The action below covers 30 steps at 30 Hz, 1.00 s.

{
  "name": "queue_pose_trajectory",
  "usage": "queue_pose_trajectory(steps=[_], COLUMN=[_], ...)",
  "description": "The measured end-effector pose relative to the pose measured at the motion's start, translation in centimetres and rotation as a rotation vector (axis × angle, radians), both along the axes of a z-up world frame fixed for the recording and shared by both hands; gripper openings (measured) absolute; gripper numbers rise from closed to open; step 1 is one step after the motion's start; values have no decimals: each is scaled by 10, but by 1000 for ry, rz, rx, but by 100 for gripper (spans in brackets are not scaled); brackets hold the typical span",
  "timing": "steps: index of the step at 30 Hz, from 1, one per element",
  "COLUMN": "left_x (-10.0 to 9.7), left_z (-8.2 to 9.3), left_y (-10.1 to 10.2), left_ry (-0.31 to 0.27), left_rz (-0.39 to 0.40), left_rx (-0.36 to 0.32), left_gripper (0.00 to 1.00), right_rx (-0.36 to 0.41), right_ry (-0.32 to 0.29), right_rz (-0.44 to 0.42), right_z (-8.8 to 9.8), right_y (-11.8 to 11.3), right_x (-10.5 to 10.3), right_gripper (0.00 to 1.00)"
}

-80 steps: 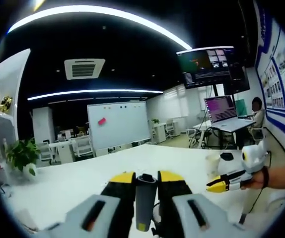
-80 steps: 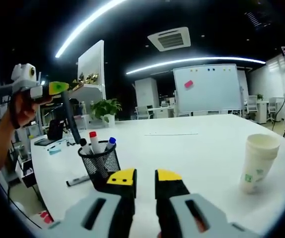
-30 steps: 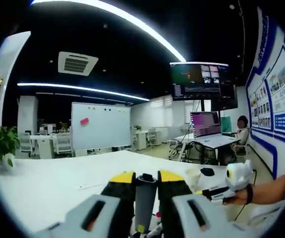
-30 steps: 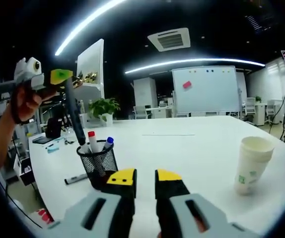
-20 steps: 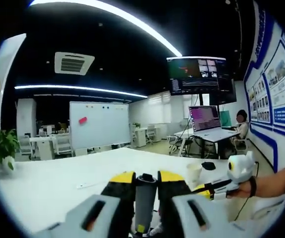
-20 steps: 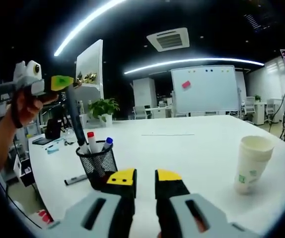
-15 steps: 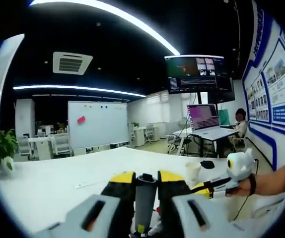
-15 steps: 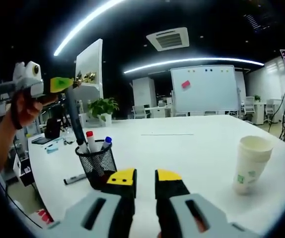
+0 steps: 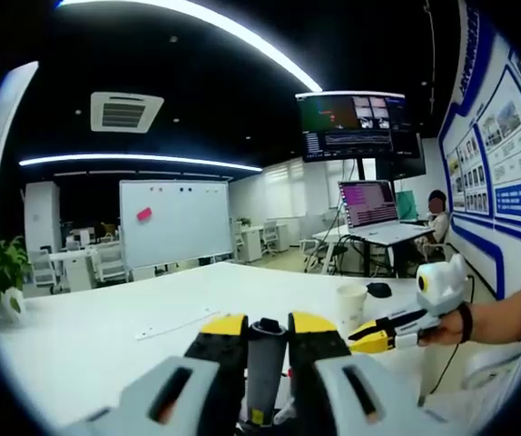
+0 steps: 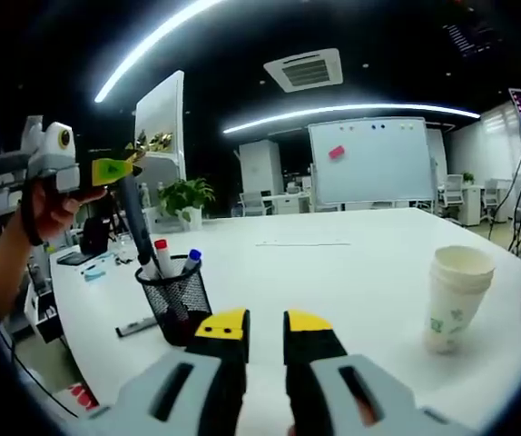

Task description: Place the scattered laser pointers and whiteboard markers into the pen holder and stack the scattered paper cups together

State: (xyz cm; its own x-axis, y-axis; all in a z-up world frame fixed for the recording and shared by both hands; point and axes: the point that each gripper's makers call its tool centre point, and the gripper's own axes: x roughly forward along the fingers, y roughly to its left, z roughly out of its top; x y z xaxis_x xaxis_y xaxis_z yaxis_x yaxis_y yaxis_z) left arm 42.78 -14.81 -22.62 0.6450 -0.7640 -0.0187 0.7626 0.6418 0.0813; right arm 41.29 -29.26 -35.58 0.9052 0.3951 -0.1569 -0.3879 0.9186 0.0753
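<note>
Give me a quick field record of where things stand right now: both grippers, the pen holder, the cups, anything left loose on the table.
left gripper: shut on dark marker, lower end entering the holder
right gripper: jaws nearly closed, holding nothing
pen holder: black mesh, upright, holds red-capped marker and blue-capped marker
paper cups: stacked, upright on white table
loose item: one marker lying beside the holder
</note>
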Motion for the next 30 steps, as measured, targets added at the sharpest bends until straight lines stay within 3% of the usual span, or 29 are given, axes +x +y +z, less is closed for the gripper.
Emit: queue_pose_trajectory(steps=[30], left_x=[7], left_z=[-37], left_y=[2], left_ry=[54], left_rz=[-11], left_rx=[63], left_gripper=[18], right_rx=[-9], right_ry=[-35], right_rz=[52], right_z=[8], right_y=[13], right_x=[-13], right_gripper=[18])
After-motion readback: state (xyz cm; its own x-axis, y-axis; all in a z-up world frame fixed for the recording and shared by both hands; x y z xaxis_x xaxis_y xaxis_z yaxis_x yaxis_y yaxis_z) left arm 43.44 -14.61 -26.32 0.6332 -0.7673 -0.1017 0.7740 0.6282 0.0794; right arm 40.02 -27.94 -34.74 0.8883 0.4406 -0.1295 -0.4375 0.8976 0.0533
